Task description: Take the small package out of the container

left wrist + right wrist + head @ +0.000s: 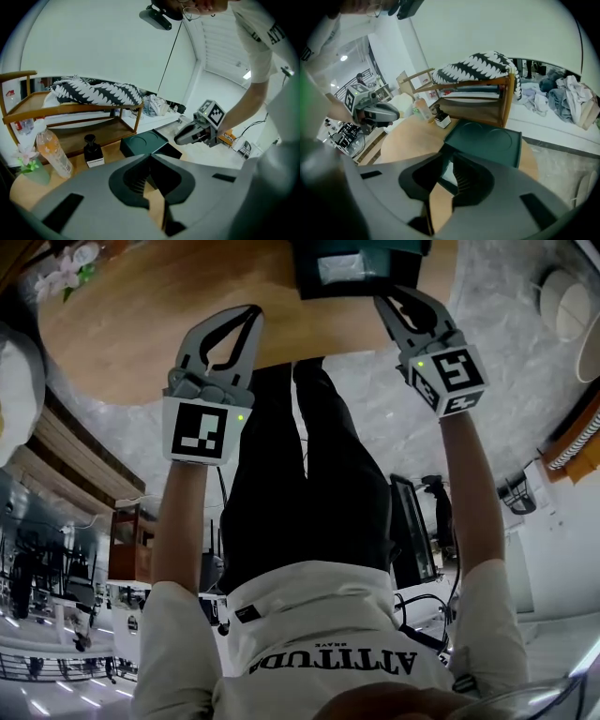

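A dark green container (361,266) stands at the far edge of the round wooden table (141,324), with a pale small package (342,266) lying inside it. My right gripper (382,298) reaches to the container's near corner. In the right gripper view its jaws (449,159) stand a narrow gap apart over the container (487,140), and a strip of the pale package (449,173) shows through the gap. My left gripper (253,311) hovers over the table to the left, shut and empty. It points at the container (140,143) in its own view (150,156).
A wooden rack with a black-and-white patterned cloth (478,68) stands behind the table. A plastic bottle (54,152), a small black bottle with a white label (93,152) and pink flowers (27,157) sit on the table's far side. Clothes are heaped (567,101) to the right.
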The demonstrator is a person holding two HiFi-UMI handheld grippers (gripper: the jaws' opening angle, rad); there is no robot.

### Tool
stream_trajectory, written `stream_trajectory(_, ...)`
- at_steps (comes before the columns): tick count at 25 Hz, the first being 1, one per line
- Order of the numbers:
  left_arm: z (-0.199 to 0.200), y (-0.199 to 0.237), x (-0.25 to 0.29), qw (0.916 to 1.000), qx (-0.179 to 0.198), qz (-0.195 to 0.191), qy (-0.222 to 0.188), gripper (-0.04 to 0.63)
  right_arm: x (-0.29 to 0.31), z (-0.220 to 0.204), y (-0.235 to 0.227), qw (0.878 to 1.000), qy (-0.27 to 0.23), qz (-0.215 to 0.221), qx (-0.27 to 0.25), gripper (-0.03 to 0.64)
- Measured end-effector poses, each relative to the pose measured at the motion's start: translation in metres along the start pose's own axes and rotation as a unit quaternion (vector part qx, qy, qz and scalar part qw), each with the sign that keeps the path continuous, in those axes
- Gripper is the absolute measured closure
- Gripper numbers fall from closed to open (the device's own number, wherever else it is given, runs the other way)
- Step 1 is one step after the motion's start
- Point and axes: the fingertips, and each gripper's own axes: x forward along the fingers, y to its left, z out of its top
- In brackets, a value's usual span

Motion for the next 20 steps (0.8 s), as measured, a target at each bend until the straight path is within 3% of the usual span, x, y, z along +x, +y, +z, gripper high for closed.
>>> stream_trajectory(4,-0.011,0.001,0.005,1.0000,-0.004,0.000,0.001,0.572,0.022,-0.017,-0.006,1.000,0.027,0.008,-0.006,0.518)
stream_trajectory(20,-0.028,0.004,0.020,0.9998,-0.017,0.000,0.008,0.572,0.093,-0.082,-0.058,0.990,0.140,-0.033,0.000,0.391)
